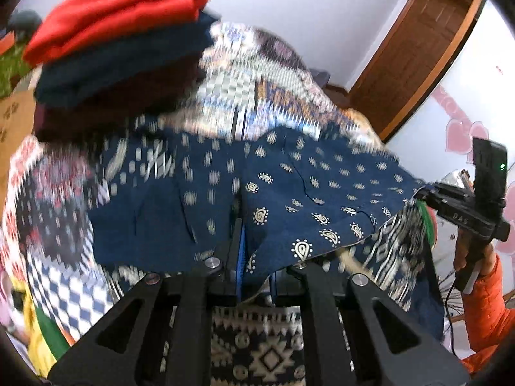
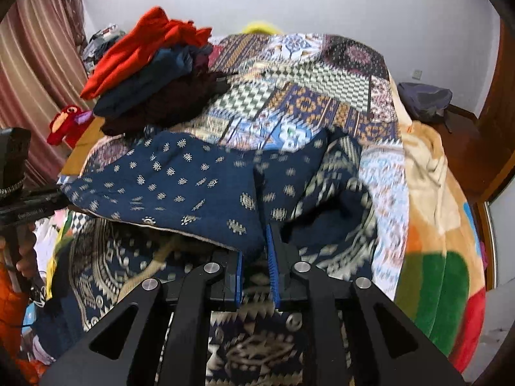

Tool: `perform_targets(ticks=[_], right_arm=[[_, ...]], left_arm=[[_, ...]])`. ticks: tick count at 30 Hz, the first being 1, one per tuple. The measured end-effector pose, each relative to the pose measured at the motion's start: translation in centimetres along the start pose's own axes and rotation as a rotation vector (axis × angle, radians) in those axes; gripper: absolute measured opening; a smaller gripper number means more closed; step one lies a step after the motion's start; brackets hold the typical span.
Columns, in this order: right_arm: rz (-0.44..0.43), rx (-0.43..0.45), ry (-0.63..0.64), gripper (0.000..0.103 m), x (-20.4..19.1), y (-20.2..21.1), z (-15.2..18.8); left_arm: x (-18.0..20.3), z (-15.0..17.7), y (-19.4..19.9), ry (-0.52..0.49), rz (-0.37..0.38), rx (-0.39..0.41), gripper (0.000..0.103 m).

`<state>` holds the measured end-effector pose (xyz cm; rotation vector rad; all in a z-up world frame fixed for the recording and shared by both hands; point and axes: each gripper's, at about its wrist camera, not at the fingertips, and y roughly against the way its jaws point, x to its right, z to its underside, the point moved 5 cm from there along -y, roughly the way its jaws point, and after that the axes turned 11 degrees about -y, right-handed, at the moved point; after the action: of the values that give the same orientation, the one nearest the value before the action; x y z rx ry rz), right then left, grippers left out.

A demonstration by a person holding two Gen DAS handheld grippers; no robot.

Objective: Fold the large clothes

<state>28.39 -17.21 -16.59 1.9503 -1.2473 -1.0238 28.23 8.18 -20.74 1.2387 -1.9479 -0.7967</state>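
A large navy garment (image 1: 309, 199) with cream paisley and diamond print is held up over the bed; it also shows in the right wrist view (image 2: 180, 180). My left gripper (image 1: 239, 225) is shut on a fold of the garment, cloth draped over its fingers. My right gripper (image 2: 260, 206) is shut on another part of the same edge. The right gripper shows at the right of the left wrist view (image 1: 457, 206), and the left gripper at the left edge of the right wrist view (image 2: 25, 206). The garment's lower part hangs below both grippers.
A patchwork bedspread (image 2: 305, 96) covers the bed. A stack of folded red, navy and maroon clothes (image 2: 154, 74) sits at its far left. A coloured fleece blanket (image 2: 434, 225) hangs off the right side. A wooden door (image 1: 418, 48) and a dark bag (image 2: 425, 96) stand beyond.
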Motion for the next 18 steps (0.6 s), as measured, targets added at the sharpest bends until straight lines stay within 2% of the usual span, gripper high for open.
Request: perform_targets(ticks=[2,4,8,11,14,16,18], right_arm=[[0.005,-0.009,-0.011,0.018,0.2,0.3,0.7],[-0.001,-0.022,-0.029,0.021,0.5,0.8,1.2],[0.015,-0.010,-0.051,0.036,1.6,2.1,1.8],[0.022,0.014,-0.080,0.040,2.4,3.0,1.7],[0.022,0.031,-0.119,0.041,3.4,3.3,1.2],[0.023,0.040,-0.150,0.041,4.1,3.4,0.6],[0.017,0.051,-0.171,0.041,4.5,3.6,0.1]], left_arm=[[0.2,1.6,-0.8,0.007,-0.001,-0.043,0.010],[0.3,3.0,-1.5,0.015,-0.013,-0.084,0.015],[0.2,4.8,-1.6,0.029,-0.038,-0.122,0.021],[0.1,5.3,-0.2,0.032,-0.057,-0.099,0.023],[0.1,5.4,1.6,0.027,-0.096,-0.064,0.034],[-0.3,5.0,3.3,0.026,-0.139,-0.023,0.039],[-0.8,4.4,5.1,0.042,-0.161,0.024,0.041]])
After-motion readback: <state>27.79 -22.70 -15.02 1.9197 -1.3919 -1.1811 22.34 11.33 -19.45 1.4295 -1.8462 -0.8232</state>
